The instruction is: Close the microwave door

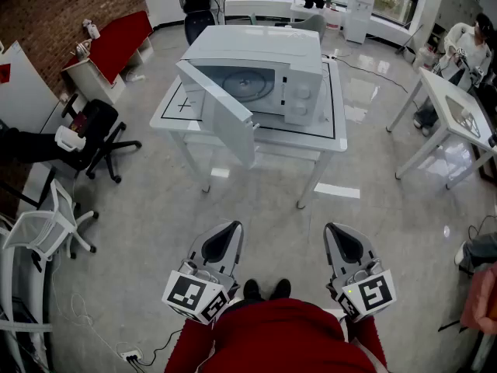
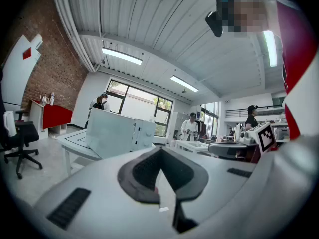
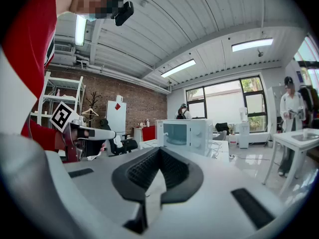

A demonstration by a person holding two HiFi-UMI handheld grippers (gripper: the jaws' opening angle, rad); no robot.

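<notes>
A white microwave (image 1: 260, 72) stands on a white table (image 1: 335, 138) well ahead of me. Its door (image 1: 217, 113) hangs wide open toward the front left, baring the turntable inside. Both grippers are held low and close to my body, far short of the table. My left gripper (image 1: 224, 242) is shut with nothing in it. My right gripper (image 1: 343, 243) is likewise shut and empty. In the left gripper view the microwave (image 2: 119, 132) shows beyond the jaws with its door (image 2: 107, 133) edge-on; in the right gripper view the microwave (image 3: 184, 135) sits straight ahead.
A black office chair (image 1: 101, 134) and a white chair (image 1: 50, 224) stand to the left. Another white table (image 1: 454, 115) is at the right with a seated person (image 1: 458, 49) behind it. A red cabinet (image 1: 116, 41) lines the brick wall. Open grey floor lies between me and the microwave table.
</notes>
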